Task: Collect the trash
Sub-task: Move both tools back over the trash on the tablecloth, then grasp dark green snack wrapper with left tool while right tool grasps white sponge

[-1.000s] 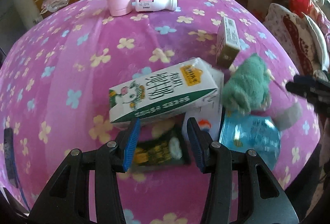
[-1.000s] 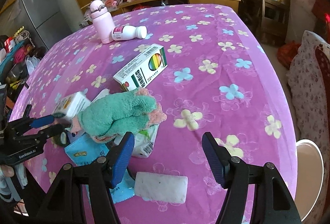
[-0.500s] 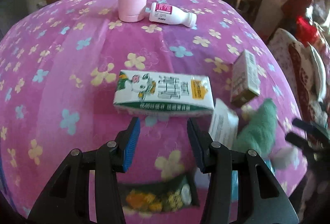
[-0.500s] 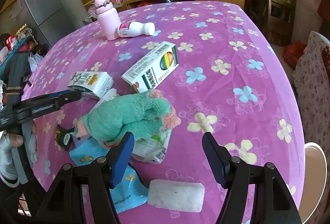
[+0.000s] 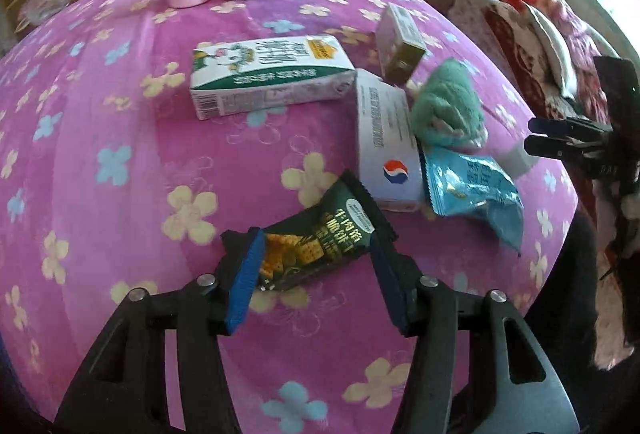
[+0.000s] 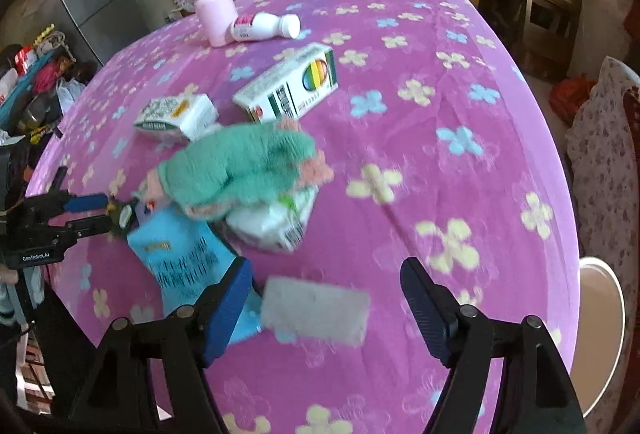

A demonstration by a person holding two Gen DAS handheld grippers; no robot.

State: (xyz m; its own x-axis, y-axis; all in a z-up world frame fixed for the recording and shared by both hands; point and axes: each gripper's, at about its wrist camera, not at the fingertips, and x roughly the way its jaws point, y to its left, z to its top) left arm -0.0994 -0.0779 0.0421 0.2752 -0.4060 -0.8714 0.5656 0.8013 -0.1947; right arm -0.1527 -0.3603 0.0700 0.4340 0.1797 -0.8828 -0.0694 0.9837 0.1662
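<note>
My left gripper (image 5: 316,270) opens its jaws around the dark green snack packet (image 5: 316,242), my right gripper (image 6: 326,298) opens over the grey sponge (image 6: 316,310) — either slick piece could slide off the pads at closing.

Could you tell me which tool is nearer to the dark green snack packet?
Left. The left tool straddles the dark green snack packet, jaws opening; the right tool is over a grey sponge.
</note>
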